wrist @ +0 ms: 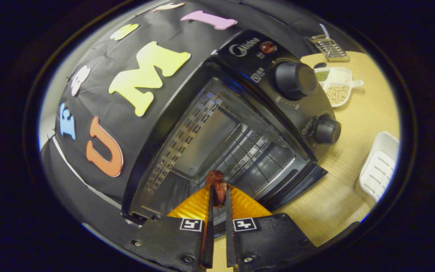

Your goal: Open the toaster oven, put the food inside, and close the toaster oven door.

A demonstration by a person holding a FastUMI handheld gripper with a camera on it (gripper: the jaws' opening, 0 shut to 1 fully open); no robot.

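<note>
Here the tongs (218,196) are closed on a small dark-red piece of food (217,187), both fingers pressing its sides, the piece standing out past the tips. The toaster oven (217,136) lies straight ahead with its door (296,185) already dropped open, so the cavity and its wire rack (247,151) sit directly beyond the food along the fingers' line. The view is tilted, the oven leaning across it. Judging from this, the coming move is a push forward into the mouth, then a release over the rack. The surface (353,151) stretches off past the oven's knob side.

Glossy black toaster oven (240,113) with shiny metal cavity; matt wooden table (353,181)
</note>
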